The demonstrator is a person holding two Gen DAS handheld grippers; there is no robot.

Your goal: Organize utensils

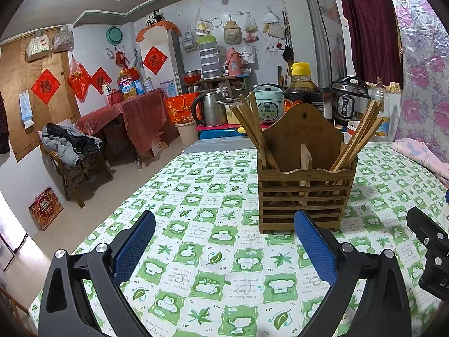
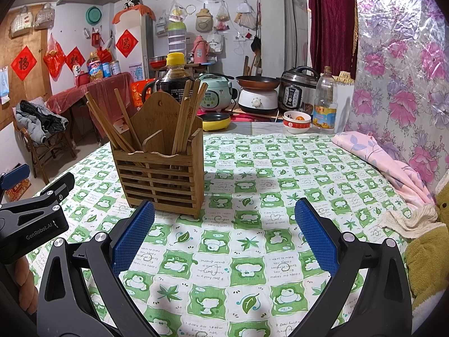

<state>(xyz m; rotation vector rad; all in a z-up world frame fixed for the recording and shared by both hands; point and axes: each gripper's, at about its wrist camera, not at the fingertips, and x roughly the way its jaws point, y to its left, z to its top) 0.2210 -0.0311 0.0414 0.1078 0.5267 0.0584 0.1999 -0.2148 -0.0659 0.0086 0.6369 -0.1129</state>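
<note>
A green-and-white checked cloth (image 2: 252, 224) covers the surface. At its far edge stand a dark sauce bottle (image 1: 301, 90), a steel kettle (image 1: 210, 109), a pale green rice cooker (image 2: 217, 92), a pressure cooker (image 2: 297, 90) and a red-rimmed bowl (image 2: 297, 122). A pink floral cloth (image 2: 376, 154) lies at the right.

A matt, slatted wood is being shown by the utensil holder (image 1: 306, 188), and the same dull wood by the chopsticks (image 1: 254, 129) in it. The tabletop (image 2: 252, 252) is being covered by a soft printed cloth. Textured blue rubbery pads (image 2: 134, 236) are being carried on matt black plastic. A glossy metal sheen is being given off by the kettle (image 1: 209, 111).
</note>
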